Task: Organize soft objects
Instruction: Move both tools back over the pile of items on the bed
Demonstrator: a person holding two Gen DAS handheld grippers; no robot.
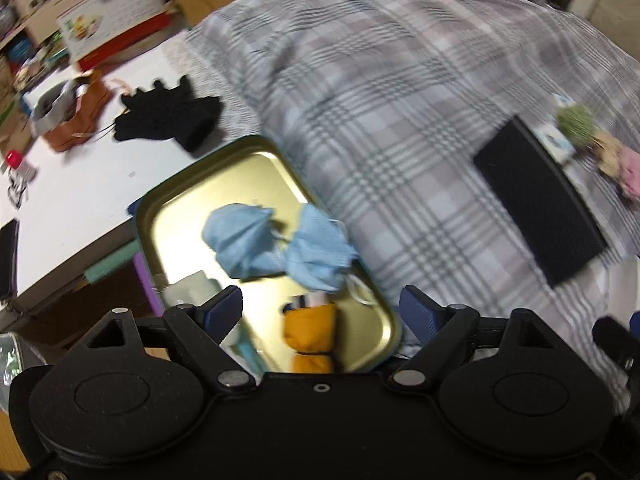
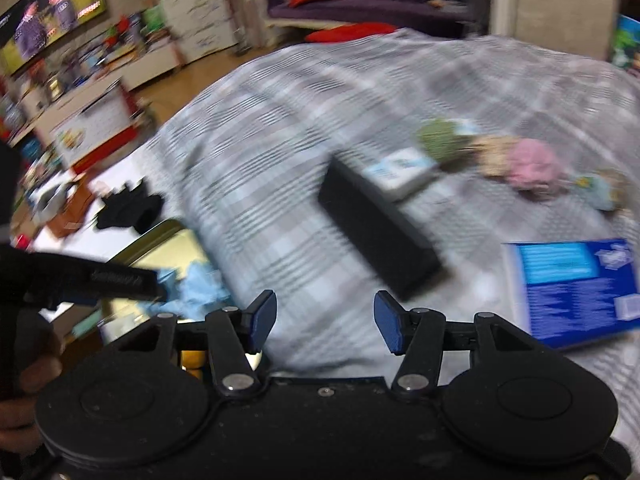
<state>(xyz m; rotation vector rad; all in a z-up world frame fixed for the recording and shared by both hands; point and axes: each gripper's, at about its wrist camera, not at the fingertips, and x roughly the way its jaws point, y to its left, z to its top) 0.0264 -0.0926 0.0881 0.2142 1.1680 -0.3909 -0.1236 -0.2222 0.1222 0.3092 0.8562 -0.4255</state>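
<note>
A gold metal tray [image 1: 180,208] lies at the edge of a plaid bed cover. It holds crumpled light-blue face masks [image 1: 280,244] and a small orange soft toy [image 1: 310,330]. My left gripper [image 1: 322,312] is open and empty just above the tray's near end. My right gripper [image 2: 325,322] is open and empty over the plaid cover [image 2: 280,160], right of the tray [image 2: 160,236]. Green, beige and pink soft pompoms [image 2: 500,156] lie further back on the bed; they also show in the left wrist view [image 1: 596,144].
A black box [image 2: 376,232] and a small white box [image 2: 404,168] lie mid-bed. A blue packet [image 2: 576,284] lies at right. Black gloves [image 1: 168,114] and an orange pouch [image 1: 80,120] sit on a white table [image 1: 80,200] left of the bed.
</note>
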